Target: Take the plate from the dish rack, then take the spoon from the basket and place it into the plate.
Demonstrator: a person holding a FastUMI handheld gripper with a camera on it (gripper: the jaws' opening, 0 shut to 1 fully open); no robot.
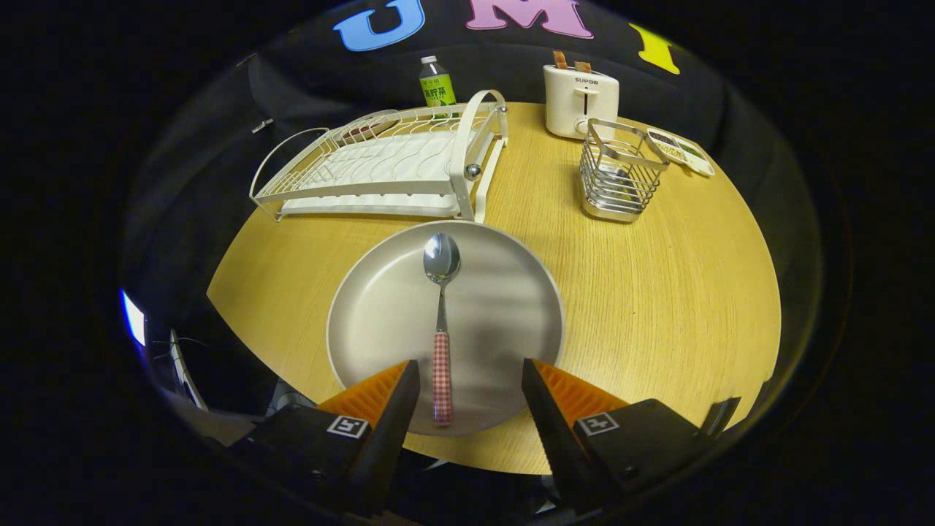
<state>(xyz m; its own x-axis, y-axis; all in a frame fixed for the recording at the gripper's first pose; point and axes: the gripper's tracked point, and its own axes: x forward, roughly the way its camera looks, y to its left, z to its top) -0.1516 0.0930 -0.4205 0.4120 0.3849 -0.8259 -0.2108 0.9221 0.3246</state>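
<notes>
Gripper [470, 383] open, fingers apart either side of spoon [441, 321] handle, no contact. Spoon flat in plate [380, 307] on surface [657, 292], near of dish rack [380, 164]; basket [621, 172] far right. Placement apparently complete: withdraw straight back, avoid nudging handle.

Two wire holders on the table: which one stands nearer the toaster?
The small wire basket, standing just in front of the toaster. The wide white dish rack sits apart, by the green bottle. The gripper is open.
</notes>
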